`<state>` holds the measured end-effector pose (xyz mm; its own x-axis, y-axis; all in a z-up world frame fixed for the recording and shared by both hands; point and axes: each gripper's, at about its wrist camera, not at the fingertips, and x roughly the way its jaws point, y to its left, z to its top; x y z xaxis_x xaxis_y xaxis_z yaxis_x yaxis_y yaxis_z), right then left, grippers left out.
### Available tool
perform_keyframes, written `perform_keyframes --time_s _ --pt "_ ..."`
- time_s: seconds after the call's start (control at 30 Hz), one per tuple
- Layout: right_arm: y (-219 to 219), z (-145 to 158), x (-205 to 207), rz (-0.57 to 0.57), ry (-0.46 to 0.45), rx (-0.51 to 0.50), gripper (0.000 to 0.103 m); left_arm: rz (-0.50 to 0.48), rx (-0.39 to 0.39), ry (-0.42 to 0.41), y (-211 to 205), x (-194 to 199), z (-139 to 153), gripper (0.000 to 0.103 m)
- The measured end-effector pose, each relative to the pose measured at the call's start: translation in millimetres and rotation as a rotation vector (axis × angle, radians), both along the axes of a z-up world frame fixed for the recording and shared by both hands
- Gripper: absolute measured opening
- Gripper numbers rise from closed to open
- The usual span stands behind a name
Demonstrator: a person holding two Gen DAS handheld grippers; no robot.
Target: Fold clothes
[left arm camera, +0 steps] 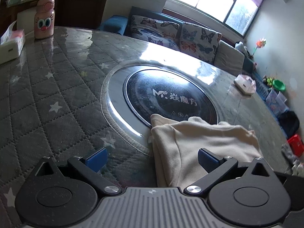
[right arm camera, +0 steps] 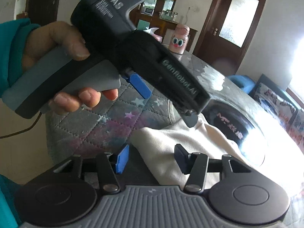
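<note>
A cream garment (left arm camera: 205, 142) lies crumpled on the grey quilted table (left arm camera: 57, 95), partly over the rim of the round black cooktop (left arm camera: 171, 98). My left gripper (left arm camera: 152, 159) is open wide; the cloth's left edge runs between its blue pads, and the right pad hovers over the fabric. In the right wrist view the same garment (right arm camera: 171, 148) spreads ahead. My right gripper (right arm camera: 152, 158) stands partly open, with the cloth's near corner between its fingers and no pad pressing on it. A hand (right arm camera: 57, 43) in a teal sleeve holds the left gripper above, one dark finger (right arm camera: 190, 118) just over the cloth.
A pink bottle with a cartoon face (left arm camera: 44, 19) and a tissue box (left arm camera: 11, 43) stand at the table's far left. A white box (left arm camera: 244, 84) sits near the right edge. Beyond the table is a sofa with butterfly cushions (left arm camera: 180, 34); toys and bins line the floor on the right.
</note>
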<state>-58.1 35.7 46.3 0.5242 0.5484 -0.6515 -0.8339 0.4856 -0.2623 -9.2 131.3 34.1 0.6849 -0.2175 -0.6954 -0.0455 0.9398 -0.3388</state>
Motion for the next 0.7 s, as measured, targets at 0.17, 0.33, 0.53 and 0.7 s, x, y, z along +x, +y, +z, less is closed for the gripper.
perform_keyframes --time_s 0.17,0.33,0.53,0.7 --pt "12.9 -3.5 -3.2 0.007 -0.042 -0.042 0.032 0.022 -0.089 0.023 8.2 1.0 -2.2 0.103" --pt "10.6 1.8 4.7 -0.015 -0.009 0.005 0.015 0.025 -0.177 0.051 10.5 0.3 -7.4 0.103" --pt "-16.7 27.9 23.2 -0.08 0.127 0.173 0.012 0.038 -0.274 0.08 10.3 4.8 -10.8 0.102" --pt "-37.1 42.4 30.3 -0.088 0.17 0.252 0.012 0.025 -0.387 0.103 4.6 10.5 -16.7 0.095"
